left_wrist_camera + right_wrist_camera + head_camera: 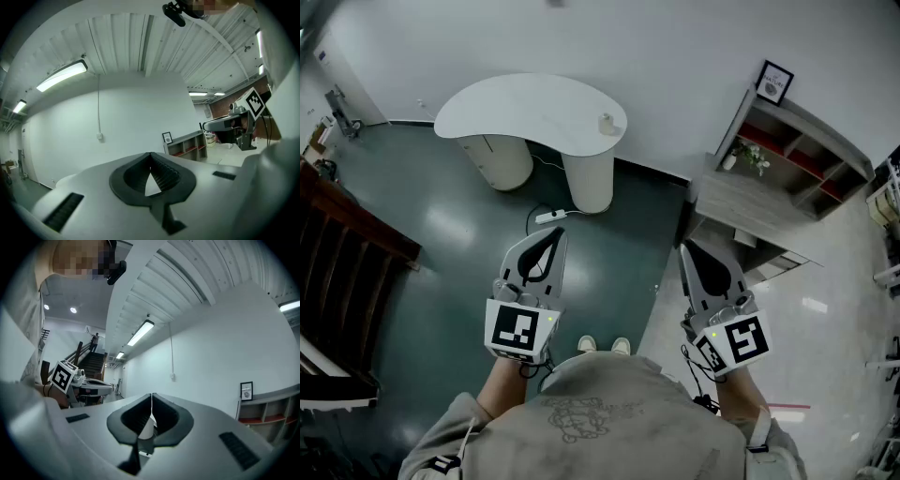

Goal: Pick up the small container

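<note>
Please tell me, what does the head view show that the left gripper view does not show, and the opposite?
Only the head view: the small container, the power strip, the person's shoes. Only the left gripper view: the ceiling lamp and the cable running down the wall. Both: the shelf unit with its framed picture, and the right tool.

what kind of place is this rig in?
Likely an office lobby or studio: a curved white table, a shelf with a framed picture, and stairs.
</note>
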Motion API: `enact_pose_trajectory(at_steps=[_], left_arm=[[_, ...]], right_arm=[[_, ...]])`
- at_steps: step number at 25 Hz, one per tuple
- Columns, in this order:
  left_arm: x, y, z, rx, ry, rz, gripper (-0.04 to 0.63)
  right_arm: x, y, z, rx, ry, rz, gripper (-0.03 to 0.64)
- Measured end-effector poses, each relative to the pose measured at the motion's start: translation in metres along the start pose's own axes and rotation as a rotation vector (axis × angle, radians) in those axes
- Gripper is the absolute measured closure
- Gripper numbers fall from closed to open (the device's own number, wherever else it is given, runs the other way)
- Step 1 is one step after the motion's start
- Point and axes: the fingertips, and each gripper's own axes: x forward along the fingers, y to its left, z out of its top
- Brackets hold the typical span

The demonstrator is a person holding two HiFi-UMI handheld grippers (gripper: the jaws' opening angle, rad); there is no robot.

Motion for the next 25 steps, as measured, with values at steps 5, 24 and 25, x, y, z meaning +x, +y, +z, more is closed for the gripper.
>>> enact_pose_trajectory(at_steps=[5,24,25], left_arm=[[0.004,0.002,-0.001,-0.011,-0.002,0.006,0.578],[0.034,-0.019,-0.004,-0.042,-0.001,0.024,0.578],[0.035,-0.021,-0.005,-0.041,-0.001,0.026,0.578]], right_arm=[[0.004,-0.008,0.000,0.003,-0.007,-0.012,0.587],[0.004,-0.048,-0.015,0.056,-0.012,0.021,0.586],[0.004,-0.050,-0.017,0.056,-0.012,0.023,0.586]])
